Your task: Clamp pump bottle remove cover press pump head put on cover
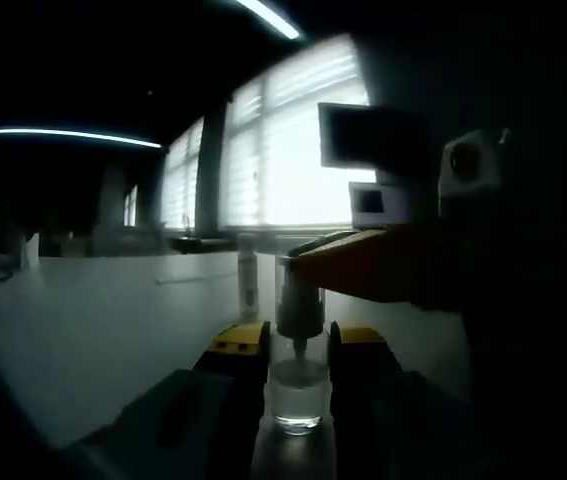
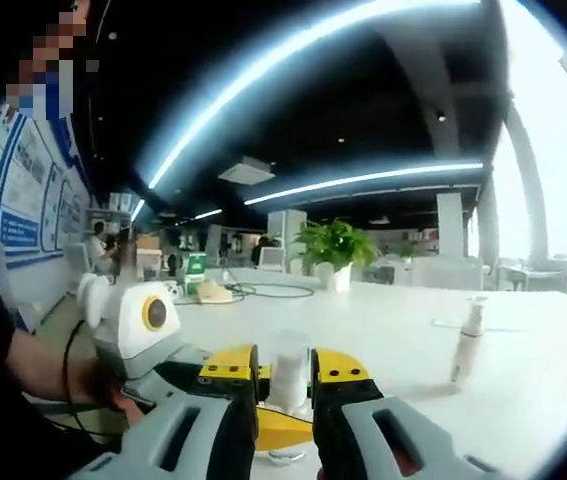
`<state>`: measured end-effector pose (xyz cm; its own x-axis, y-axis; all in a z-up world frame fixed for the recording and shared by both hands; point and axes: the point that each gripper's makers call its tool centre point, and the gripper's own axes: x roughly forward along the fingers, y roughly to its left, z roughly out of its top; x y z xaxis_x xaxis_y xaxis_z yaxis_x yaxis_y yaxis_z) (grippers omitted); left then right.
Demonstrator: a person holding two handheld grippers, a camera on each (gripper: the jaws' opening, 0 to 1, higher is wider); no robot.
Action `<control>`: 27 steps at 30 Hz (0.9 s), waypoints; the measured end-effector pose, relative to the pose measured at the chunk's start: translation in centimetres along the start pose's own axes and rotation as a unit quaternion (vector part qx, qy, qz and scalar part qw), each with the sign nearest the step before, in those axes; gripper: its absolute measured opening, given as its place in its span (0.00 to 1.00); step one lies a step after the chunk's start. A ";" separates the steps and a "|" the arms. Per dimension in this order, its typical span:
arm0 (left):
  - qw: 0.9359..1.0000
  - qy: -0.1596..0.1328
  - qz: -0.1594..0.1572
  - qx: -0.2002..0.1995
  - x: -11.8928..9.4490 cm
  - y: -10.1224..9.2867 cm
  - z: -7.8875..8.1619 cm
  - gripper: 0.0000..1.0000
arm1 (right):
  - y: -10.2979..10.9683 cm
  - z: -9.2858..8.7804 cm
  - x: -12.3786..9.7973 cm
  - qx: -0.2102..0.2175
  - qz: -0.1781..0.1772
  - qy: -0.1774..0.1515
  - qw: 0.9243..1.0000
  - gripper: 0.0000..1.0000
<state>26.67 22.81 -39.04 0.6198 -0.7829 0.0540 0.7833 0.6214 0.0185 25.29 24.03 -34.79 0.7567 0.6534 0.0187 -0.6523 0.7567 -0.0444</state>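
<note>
Left gripper view, nearest first: my left claw, yellow-tipped, is closed down narrow onto the small clear plastic pump bottle. Both jaws press its sides, and the bottle stands upright on the white table. The bottle's pump head rises above the jaw tips. The right claw comes in from the right side, one yellow jaw lying level at the top of the pump head; whether it touches I can't tell, too dark against the window.

Right gripper view: my right claw sits slightly parted, and a clear cylindrical cover stands between the two yellow tips. It looks gripped, though contact on either side isn't sharp. Just below is the left claw's yellow tip, with a person's hand at left holding that tool.

Farther out, a slim white bottle stands alone on the table, well apart to the right; it appears as well just beyond the pump bottle in the left gripper view. Farther back there's a green potted plant on the table and bright blinds-covered windows behind.
</note>
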 end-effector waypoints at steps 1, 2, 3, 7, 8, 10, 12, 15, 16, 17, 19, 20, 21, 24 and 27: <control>1.000 0.000 -0.001 0.000 0.0 0.0 0.0 0.15 | 0.0 0.0 0.0 -0.004 -0.002 0.000 1.000 0.13; 1.000 0.000 0.000 0.000 0.0 0.0 0.0 0.15 | -0.1 0.1 0.0 -0.007 -0.006 -0.003 1.000 0.12; 1.000 0.000 0.000 -0.001 0.0 0.0 0.0 0.15 | -0.1 0.1 0.0 -0.009 -0.007 -0.005 1.000 0.11; 1.000 0.000 0.000 -0.001 0.0 0.0 0.0 0.15 | -0.3 0.0 -0.1 -0.002 -0.008 -0.006 1.000 0.11; 1.000 0.001 -0.001 -0.003 0.0 -0.1 0.0 0.15 | -0.3 0.0 -0.1 -0.001 -0.008 -0.005 1.000 0.10; 1.000 0.001 -0.001 -0.003 0.0 -0.1 0.0 0.15 | -0.3 0.0 -0.1 0.001 -0.008 -0.004 1.000 0.10; 1.000 0.001 -0.001 -0.003 0.0 0.0 0.0 0.15 | -0.4 0.0 -0.1 -0.002 -0.007 -0.003 1.000 0.10; 1.000 0.001 -0.001 0.001 0.0 0.0 -0.1 0.15 | -0.2 0.1 -0.1 -0.016 -0.010 -0.005 1.000 0.09; 1.000 0.002 0.000 0.002 0.0 0.0 -0.1 0.15 | -0.2 0.2 -0.1 -0.018 -0.010 -0.006 1.000 0.09; 1.000 0.002 0.000 0.003 0.0 0.0 -0.1 0.15 | -0.3 0.2 -0.1 -0.015 -0.009 -0.004 1.000 0.09; 1.000 0.002 0.000 0.006 0.0 -0.1 -0.1 0.14 | -0.4 0.2 -0.2 -0.011 -0.007 -0.001 1.000 0.09; 1.000 0.002 0.000 0.006 0.0 0.0 -0.1 0.14 | -0.4 0.2 -0.2 -0.011 -0.006 0.000 1.000 0.09; 1.000 0.002 0.000 0.007 0.0 0.0 -0.1 0.14 | -0.3 0.2 -0.2 -0.013 -0.005 0.001 1.000 0.09; 1.000 0.002 0.000 0.005 0.0 0.0 -0.1 0.14 | -0.4 1.2 -0.3 -0.014 -0.008 -0.019 1.000 0.09; 1.000 0.002 0.000 0.006 0.0 -0.1 -0.1 0.14 | -0.3 1.9 -0.3 -0.021 -0.006 -0.017 1.000 0.09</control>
<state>26.65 22.76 -39.10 0.6208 -0.7824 0.0499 0.7820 0.6225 0.0308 25.16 23.68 -32.91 0.7618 0.6456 0.0531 -0.6408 0.7630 -0.0850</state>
